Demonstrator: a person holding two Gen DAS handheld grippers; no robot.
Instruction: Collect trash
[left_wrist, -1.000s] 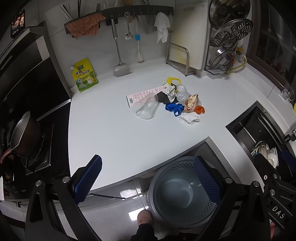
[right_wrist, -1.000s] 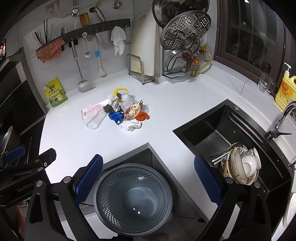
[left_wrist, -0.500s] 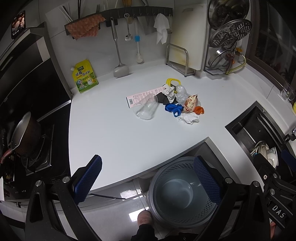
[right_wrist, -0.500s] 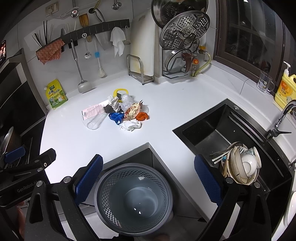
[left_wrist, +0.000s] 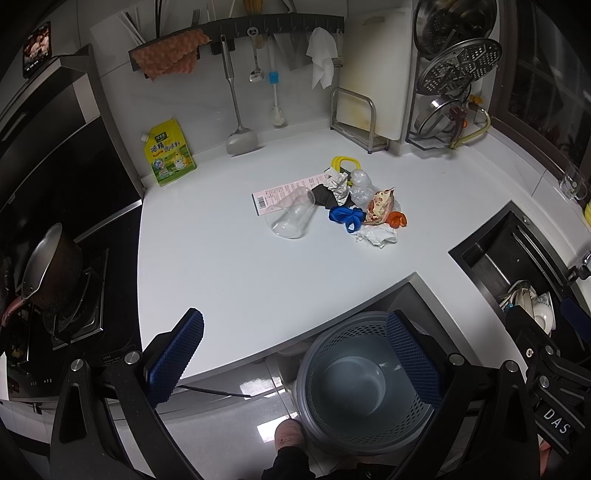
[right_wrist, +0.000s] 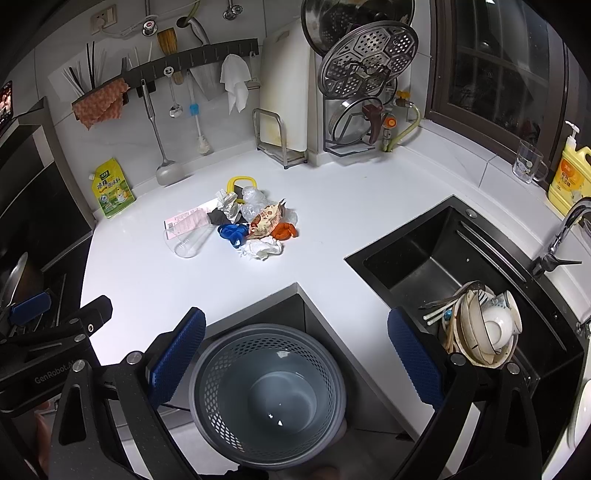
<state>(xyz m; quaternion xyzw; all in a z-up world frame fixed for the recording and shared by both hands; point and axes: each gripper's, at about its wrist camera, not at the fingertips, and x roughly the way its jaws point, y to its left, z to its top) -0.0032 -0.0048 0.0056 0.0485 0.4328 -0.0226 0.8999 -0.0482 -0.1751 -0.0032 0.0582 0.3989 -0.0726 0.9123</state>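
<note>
White table (left_wrist: 229, 266) carries the trash pile (left_wrist: 354, 206) well beyond both grippers' spread, empty fingers (left_wrist: 173, 354), which hang over the bin (right_wrist: 269, 391).

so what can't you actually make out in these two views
- Print on the pink paper strip: too small in both views.
- Black item in the trash pile: mostly covered by crumpled foil.
- Dishes in the sink: stacked, hiding each other; cut off by the right gripper in the left wrist view.
- Basket base: hidden behind its own wall.
</note>
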